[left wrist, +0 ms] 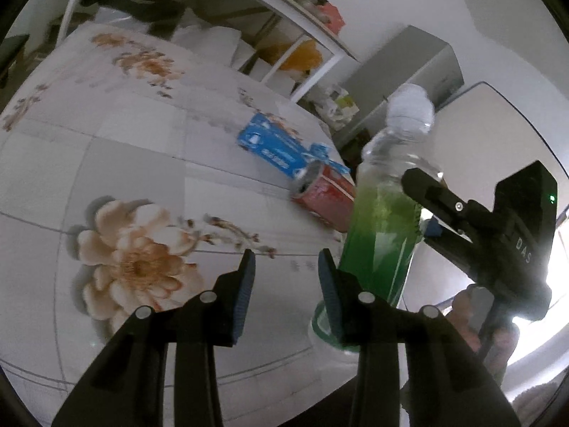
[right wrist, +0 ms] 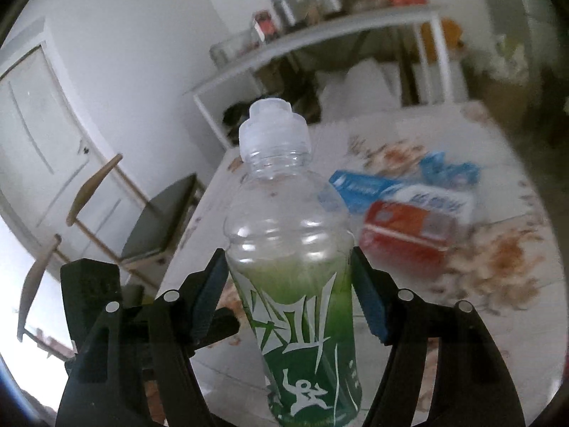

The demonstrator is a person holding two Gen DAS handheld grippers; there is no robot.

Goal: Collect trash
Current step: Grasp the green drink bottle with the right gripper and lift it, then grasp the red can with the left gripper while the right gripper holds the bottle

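A clear plastic bottle (right wrist: 291, 284) with a green label and a white cap stands upright between the fingers of my right gripper (right wrist: 288, 267). Both blue pads press on its sides, so the gripper is shut on it. In the left wrist view the same bottle (left wrist: 384, 220) shows at the right, above the table edge. My left gripper (left wrist: 286, 259) is open over the floral tablecloth (left wrist: 124, 163), just left of the bottle, with nothing between its fingers. Behind the bottle a red can (left wrist: 323, 195) lies on its side, and behind that a blue box (left wrist: 270, 146).
A white shelf rack (right wrist: 320, 35) with clutter stands behind the table. A wooden chair (right wrist: 160, 220) sits at the table's left side before a white door (right wrist: 42, 124). A grey cabinet (left wrist: 405, 71) stands at the far right. A person's hand (left wrist: 466, 309) holds the right gripper's handle.
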